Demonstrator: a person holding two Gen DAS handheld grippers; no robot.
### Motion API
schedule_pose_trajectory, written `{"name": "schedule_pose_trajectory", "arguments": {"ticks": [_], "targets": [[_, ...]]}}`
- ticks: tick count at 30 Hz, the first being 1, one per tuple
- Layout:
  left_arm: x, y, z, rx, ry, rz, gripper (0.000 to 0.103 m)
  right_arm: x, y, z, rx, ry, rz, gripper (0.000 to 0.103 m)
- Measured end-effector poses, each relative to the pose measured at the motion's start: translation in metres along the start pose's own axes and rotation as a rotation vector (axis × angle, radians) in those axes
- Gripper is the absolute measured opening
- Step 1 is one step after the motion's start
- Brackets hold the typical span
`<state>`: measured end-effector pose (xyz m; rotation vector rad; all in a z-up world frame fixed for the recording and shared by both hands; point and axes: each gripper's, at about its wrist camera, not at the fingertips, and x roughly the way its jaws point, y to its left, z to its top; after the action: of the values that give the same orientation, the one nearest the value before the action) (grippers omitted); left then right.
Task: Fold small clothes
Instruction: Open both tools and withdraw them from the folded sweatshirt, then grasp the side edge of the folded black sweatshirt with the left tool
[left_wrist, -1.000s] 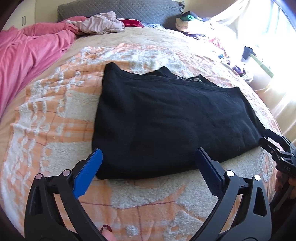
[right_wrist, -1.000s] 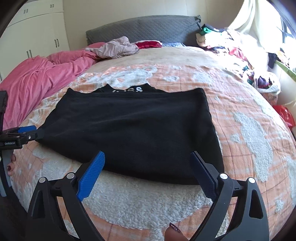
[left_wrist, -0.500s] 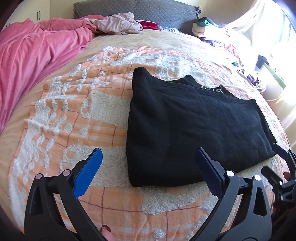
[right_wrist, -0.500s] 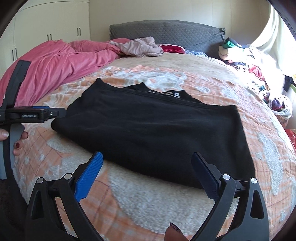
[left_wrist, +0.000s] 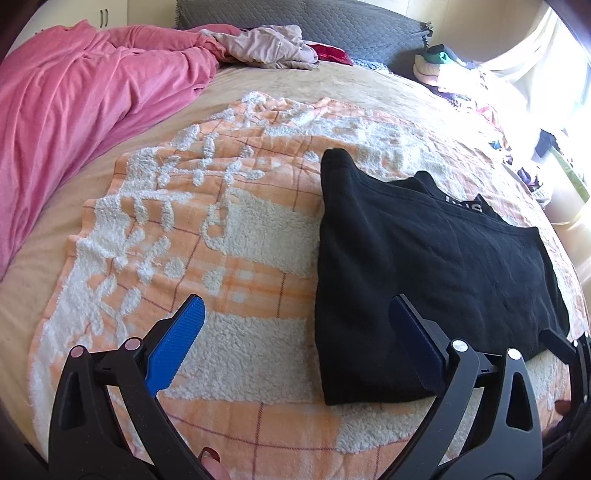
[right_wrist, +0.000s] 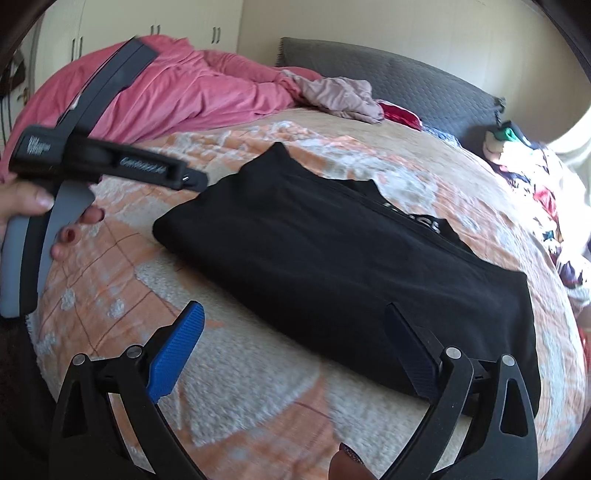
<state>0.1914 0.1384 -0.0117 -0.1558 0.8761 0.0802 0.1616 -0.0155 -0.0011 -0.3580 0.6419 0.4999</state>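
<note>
Black folded garment (left_wrist: 424, 258), one, on one orange blanket (left_wrist: 192, 236), two hand-held grippers, left (left_wrist: 295, 343) and right (right_wrist: 291, 343), both released.

A lived-in bedroom in a home. Nearly the whole frame is a wide bed (left_wrist: 236, 92) under a tan cover, with an orange-and-white fleecy blanket (left_wrist: 207, 236) spread over its middle. A grey quilted headboard (right_wrist: 388, 74) runs along the top of both views. A rumpled pink duvet (left_wrist: 81, 96) is heaped at the upper left, with a crumpled mauve garment (left_wrist: 266, 46) just beside it at the top centre. White wardrobe doors (right_wrist: 155, 33) with slim dark handles fill the upper left of the right wrist view. A pile of mixed clothes (right_wrist: 532, 177) lies at the right edge, by a pale sunlit curtain (left_wrist: 524, 62).
</note>
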Motion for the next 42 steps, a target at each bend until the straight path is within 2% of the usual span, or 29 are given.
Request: {"name": "schedule_pose_trajectory", "arguments": {"ticks": [5, 12, 22, 30, 32, 36, 42], "targets": [[0.005, 0.004, 0.005, -0.006, 0.001, 0.018, 0.093, 0.019, 0.026, 0.011, -0.095, 0.014, -0.009, 0.097], [0.011, 0.014, 0.011, -0.024, 0.01, 0.037, 0.093, 0.054, 0.054, 0.023, -0.219, 0.046, -0.075, 0.097], [0.019, 0.021, 0.017, -0.038, 0.021, 0.057, 0.093, 0.091, 0.058, 0.04, -0.214, 0.073, -0.108, 0.097], [0.029, 0.023, 0.019, -0.043, 0.041, 0.069, 0.093, 0.104, 0.054, 0.048, -0.214, 0.054, -0.154, 0.095], [0.031, 0.023, 0.02, -0.046, 0.044, 0.069, 0.093, 0.105, 0.051, 0.048, -0.207, 0.047, -0.155, 0.084], [0.036, 0.023, 0.023, -0.063, 0.053, 0.04, 0.093, 0.104, 0.043, 0.048, -0.185, 0.039, -0.149, 0.079], [0.045, 0.021, 0.035, -0.108, 0.061, -0.043, 0.093, 0.095, 0.034, 0.046, -0.153, -0.001, -0.129, 0.059]]}}
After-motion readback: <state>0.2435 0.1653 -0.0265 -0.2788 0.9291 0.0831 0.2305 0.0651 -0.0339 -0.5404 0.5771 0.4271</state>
